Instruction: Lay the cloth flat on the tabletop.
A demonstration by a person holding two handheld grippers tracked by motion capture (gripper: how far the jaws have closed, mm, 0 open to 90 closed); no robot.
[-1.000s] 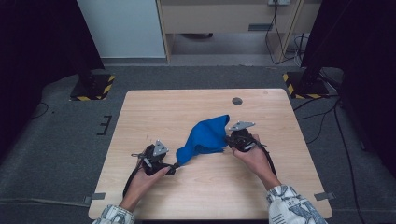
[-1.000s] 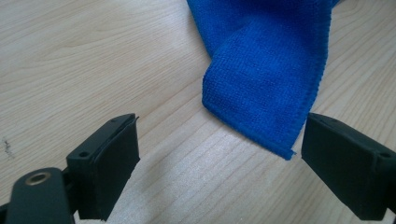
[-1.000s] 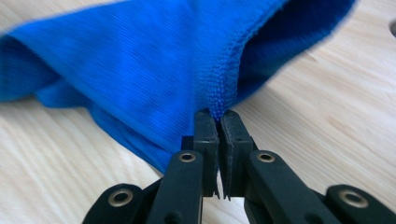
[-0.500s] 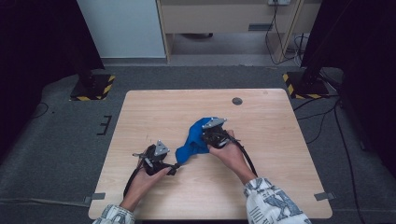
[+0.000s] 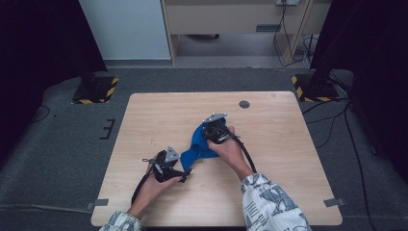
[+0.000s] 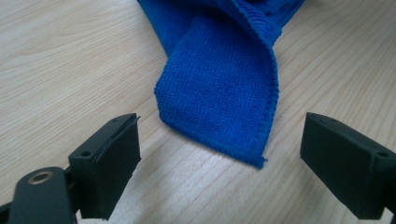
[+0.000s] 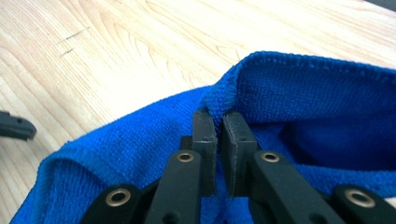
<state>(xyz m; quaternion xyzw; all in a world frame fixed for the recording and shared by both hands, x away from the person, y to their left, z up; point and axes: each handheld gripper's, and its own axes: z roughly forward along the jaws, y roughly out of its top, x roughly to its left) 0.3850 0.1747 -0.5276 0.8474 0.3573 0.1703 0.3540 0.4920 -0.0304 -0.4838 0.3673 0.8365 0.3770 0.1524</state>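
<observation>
High view: a blue cloth [image 5: 198, 147] is seen bunched near the middle of the worktop [image 5: 288, 144], between the left gripper [image 5: 185, 172] and right gripper [image 5: 206, 136]. Left gripper view: jaws are held wide apart, one cloth corner lying untouched between them. Right gripper view: the cloth's hem is pinched tight between closed jaws.

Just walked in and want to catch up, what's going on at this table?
A person is handling a blue cloth on a wooden table with two hand-held grippers. The right gripper is shut on a hemmed edge of the cloth, holding it up off the table. The left gripper is open, its jaws either side of a cloth corner lying flat, not gripping it.
</observation>
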